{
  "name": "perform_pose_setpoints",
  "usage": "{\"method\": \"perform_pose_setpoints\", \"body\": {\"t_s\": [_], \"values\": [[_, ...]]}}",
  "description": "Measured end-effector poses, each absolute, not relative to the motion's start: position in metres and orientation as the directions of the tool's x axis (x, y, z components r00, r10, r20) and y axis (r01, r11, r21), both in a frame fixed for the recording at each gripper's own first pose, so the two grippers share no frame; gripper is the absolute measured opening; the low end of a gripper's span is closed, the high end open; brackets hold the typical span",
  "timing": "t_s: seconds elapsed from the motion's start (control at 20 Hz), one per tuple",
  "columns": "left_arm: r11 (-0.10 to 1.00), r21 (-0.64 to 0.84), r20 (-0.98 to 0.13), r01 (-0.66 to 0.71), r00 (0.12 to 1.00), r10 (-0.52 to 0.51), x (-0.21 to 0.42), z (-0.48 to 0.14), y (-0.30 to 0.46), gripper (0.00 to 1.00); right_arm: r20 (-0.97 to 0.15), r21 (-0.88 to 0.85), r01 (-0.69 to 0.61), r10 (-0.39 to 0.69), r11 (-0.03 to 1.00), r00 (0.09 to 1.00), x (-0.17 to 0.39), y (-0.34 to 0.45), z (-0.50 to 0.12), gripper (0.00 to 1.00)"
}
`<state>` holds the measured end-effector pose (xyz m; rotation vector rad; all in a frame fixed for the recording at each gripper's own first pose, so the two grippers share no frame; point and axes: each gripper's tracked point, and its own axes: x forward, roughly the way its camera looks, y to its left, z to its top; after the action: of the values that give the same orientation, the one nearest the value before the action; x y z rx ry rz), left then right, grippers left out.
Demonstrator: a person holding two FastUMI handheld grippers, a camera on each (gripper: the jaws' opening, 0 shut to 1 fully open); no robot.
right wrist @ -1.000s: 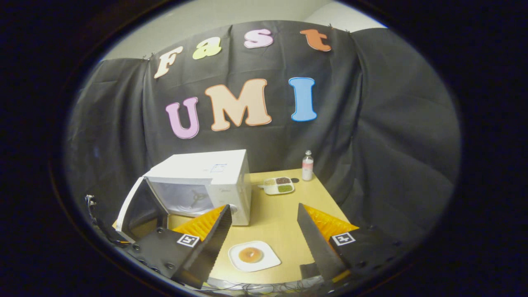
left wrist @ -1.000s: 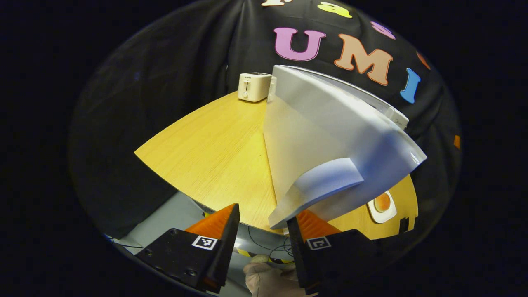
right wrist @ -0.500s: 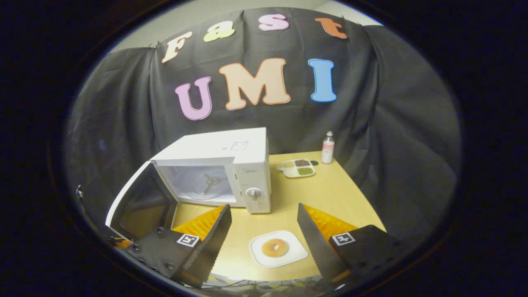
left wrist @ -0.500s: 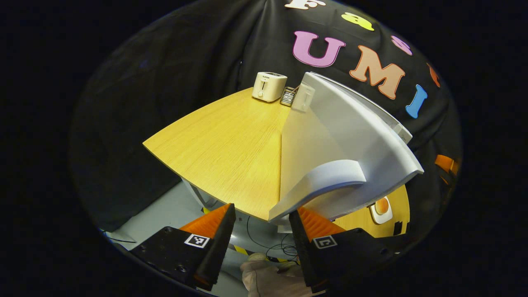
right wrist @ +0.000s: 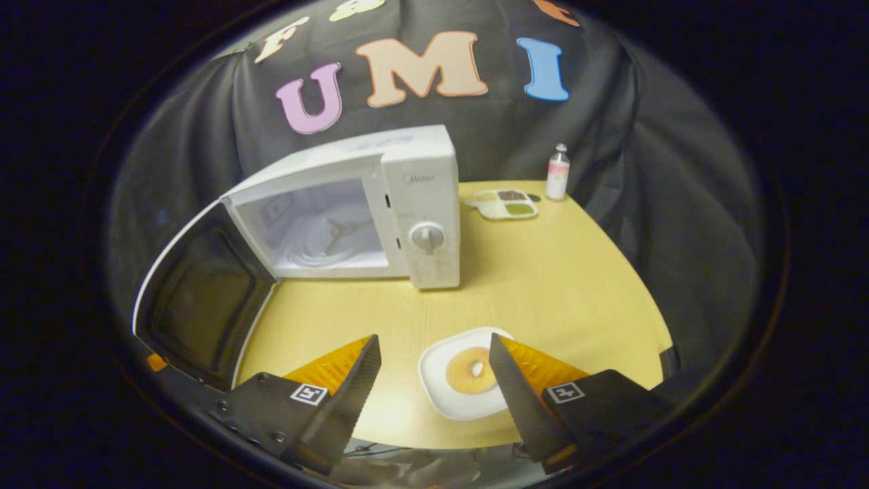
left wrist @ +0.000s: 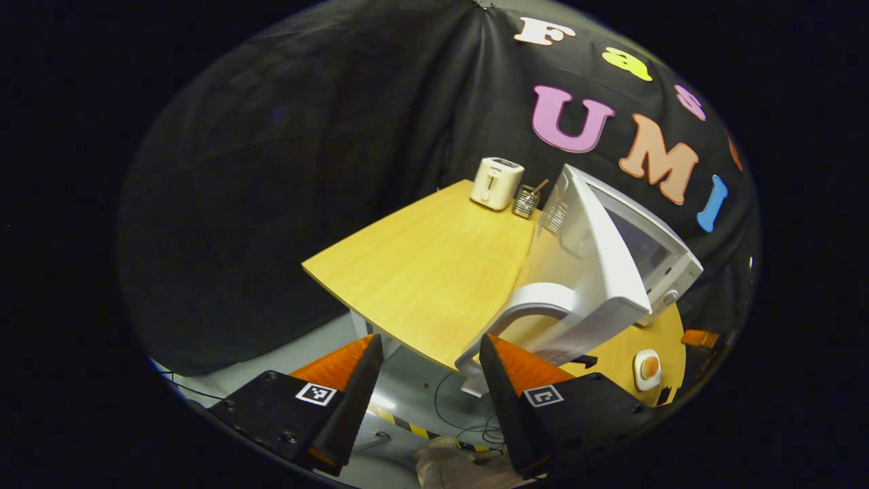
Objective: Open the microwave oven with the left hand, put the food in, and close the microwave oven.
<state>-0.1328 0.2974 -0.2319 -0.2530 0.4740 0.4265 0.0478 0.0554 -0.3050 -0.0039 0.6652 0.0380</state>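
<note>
Now the right gripper (right wrist: 433, 356) hangs with its fingers spread, nothing between them, low over the table's (right wrist: 563, 272) near edge. The plate (right wrist: 451, 397) lies just beyond and partly under its tips, its right rim hidden by the right finger. It is a white, rounded-square plate bearing the food (right wrist: 468, 370), a tan ring with a pale centre. Farther back stands the microwave (right wrist: 417, 197), white, with a round knob on its front panel. Its door (right wrist: 204, 305) is swung wide to the left, showing a dark window; the pale cavity is bare but for the turntable hub. Behind it to the right sit a small tray (right wrist: 504, 204) and a bottle (right wrist: 557, 174).

The left gripper (left wrist: 428, 367) is likewise spread and holds nothing. The door's outer edge (left wrist: 475, 360) sits just beyond its right finger; whether they touch I cannot tell. A gloved hand (left wrist: 451, 465) shows below. Past the door the plate (left wrist: 648, 369) looks small at far right, and a toaster (left wrist: 497, 183) stands at the table's far corner.

Compared with half a second ago, the right gripper has dropped and moved in, so the plate now sits at its tips. The left has drawn back from the door, which looks smaller, and the door stands wider.
</note>
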Motion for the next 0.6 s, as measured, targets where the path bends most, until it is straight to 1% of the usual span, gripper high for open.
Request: {"method": "perform_pose_setpoints", "body": {"t_s": [0.05, 0.1, 0.15, 0.2, 0.25, 0.4, 0.45, 0.5, 0.6], "values": [[0.872, -0.132, -0.470, -0.471, 0.804, 0.363, -0.133, -0.222, 0.306, 0.85, -0.635, 0.007, -0.022, 0.021, 1.000, 0.772, 0.048, 0.051, -0.314, 1.00], [0.864, -0.125, -0.446, -0.488, 0.806, 0.390, -0.134, -0.212, 0.315, 0.86, -0.651, 0.000, -0.009, 0.007, 1.000, 0.759, 0.050, 0.046, -0.323, 0.97], [0.855, -0.116, -0.420, -0.505, 0.805, 0.418, -0.136, -0.198, 0.323, 0.93, -0.666, -0.010, 0.002, -0.008, 1.000, 0.746, 0.050, 0.041, -0.331, 1.00], [0.849, -0.110, -0.391, -0.516, 0.808, 0.441, -0.133, -0.189, 0.327, 0.97, -0.679, -0.016, 0.012, -0.020, 1.000, 0.733, 0.050, 0.036, -0.337, 1.00], [0.845, -0.106, -0.364, -0.525, 0.811, 0.458, -0.132, -0.177, 0.330, 0.97, -0.691, -0.018, 0.022, -0.028, 1.000, 0.722, 0.051, 0.032, -0.342, 0.96], [0.839, -0.081, -0.288, -0.539, 0.818, 0.498, -0.119, -0.147, 0.331, 0.97, -0.738, -0.017, 0.052, -0.047, 0.999, 0.673, 0.053, 0.023, -0.359, 0.97], [0.839, -0.076, -0.264, -0.538, 0.823, 0.504, -0.116, -0.137, 0.330, 0.97, -0.757, -0.011, 0.056, -0.045, 0.998, 0.652, 0.055, 0.022, -0.365, 1.00], [0.837, -0.075, -0.246, -0.542, 0.824, 0.511, -0.115, -0.127, 0.330, 0.96, -0.775, 0.000, 0.059, -0.038, 0.998, 0.631, 0.056, 0.023, -0.370, 0.97], [0.834, -0.078, -0.208, -0.547, 0.827, 0.523, -0.112, -0.111, 0.328, 0.96, -0.801, 0.003, 0.064, -0.036, 0.998, 0.597, 0.058, 0.022, -0.380, 0.96]]}}
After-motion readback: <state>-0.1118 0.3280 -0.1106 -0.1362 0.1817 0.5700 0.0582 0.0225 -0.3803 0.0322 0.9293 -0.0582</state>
